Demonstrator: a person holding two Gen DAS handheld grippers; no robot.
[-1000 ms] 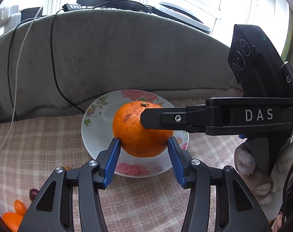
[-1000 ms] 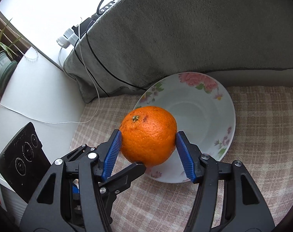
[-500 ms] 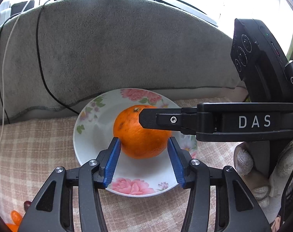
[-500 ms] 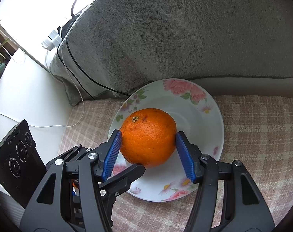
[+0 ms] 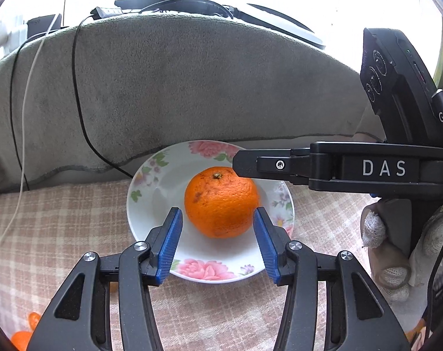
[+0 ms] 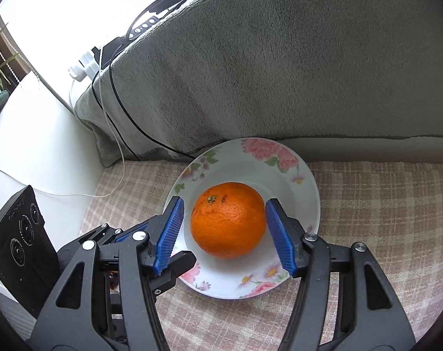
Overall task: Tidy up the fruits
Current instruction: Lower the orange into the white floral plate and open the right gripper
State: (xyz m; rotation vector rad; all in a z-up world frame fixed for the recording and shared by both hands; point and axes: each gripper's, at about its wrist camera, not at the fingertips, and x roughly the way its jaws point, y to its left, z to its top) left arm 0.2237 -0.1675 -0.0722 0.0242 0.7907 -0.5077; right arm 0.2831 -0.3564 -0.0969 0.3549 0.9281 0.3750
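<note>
Tilting downward, right claw [image 6: 224, 231] straddling orange [image 6: 228, 219]

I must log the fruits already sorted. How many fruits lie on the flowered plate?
1: a large orange sits in the middle of the flowered plate. Small orange fruits lie off the plate, partly hidden.

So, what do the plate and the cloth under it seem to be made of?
The plate looks like glazed ceramic or porcelain, possibly melamine: white, glossy, with printed pink flowers on the rim. The cloth looks like woven fabric, matte, in a pink and beige check with a visible weave.
</note>
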